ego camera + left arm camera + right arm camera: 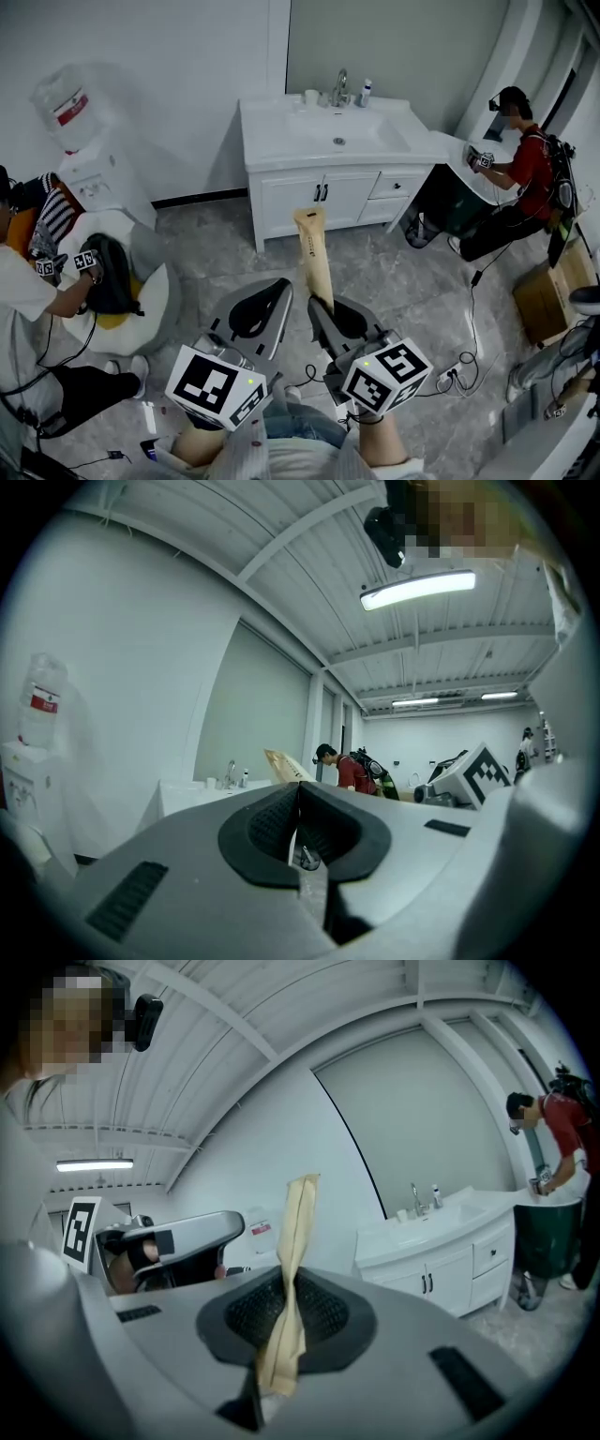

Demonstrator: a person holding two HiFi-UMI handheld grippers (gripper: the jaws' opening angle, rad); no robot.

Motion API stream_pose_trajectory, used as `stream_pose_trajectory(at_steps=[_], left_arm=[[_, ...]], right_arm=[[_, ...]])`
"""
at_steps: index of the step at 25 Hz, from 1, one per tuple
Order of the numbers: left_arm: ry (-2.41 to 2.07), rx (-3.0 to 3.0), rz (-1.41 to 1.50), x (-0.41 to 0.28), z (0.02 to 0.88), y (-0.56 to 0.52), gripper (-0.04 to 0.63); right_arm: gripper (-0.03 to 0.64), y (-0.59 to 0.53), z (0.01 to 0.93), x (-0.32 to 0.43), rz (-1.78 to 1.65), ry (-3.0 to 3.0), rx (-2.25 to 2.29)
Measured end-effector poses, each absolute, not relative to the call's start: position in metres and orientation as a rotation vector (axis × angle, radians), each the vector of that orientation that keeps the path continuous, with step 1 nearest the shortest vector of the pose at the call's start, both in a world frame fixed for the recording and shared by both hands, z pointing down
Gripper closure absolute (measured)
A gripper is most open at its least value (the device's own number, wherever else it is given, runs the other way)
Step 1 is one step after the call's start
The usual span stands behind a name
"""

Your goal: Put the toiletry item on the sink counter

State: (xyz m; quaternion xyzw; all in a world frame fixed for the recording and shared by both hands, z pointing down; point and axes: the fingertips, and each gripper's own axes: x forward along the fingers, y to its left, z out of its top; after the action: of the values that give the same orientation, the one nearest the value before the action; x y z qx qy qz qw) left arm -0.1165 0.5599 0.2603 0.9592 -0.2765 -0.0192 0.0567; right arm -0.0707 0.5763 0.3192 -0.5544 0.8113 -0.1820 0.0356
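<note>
White worktop [274, 141] with a basin and tap [340, 88] stands against the pale wall, grey marbled floor [225, 253] before it. Well short of it, the right gripper [323, 314] jaws clamp a tan toiletry tube [311, 253]; the left gripper [272, 298] jaws are closed, empty

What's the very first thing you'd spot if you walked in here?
Most likely the long, flat tan packet sticking up in the middle of the head view, pinched in the right gripper. Farther back, straight ahead, stands the white sink cabinet. A person in a red shirt leans forward at the far right.
</note>
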Motion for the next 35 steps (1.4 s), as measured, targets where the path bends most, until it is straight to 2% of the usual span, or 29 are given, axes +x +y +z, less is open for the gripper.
stream_pose_trajectory(at_steps=[9,21,35], left_arm=[[-0.863,2.915,-0.043,-0.095,0.279,0.512,0.578],[-0.819,2.924,0.008,-0.053,0.282,0.355,0.578],[-0.847,2.932,0.001,-0.054,0.280,0.226,0.578]], right_arm=[[0.578,0.531,0.345,-0.043,-0.605,2.469,-1.699],[0.578,0.379,0.347,-0.005,-0.640,2.453,-1.729],[0.578,0.254,0.351,0.014,-0.655,2.413,-1.770]])
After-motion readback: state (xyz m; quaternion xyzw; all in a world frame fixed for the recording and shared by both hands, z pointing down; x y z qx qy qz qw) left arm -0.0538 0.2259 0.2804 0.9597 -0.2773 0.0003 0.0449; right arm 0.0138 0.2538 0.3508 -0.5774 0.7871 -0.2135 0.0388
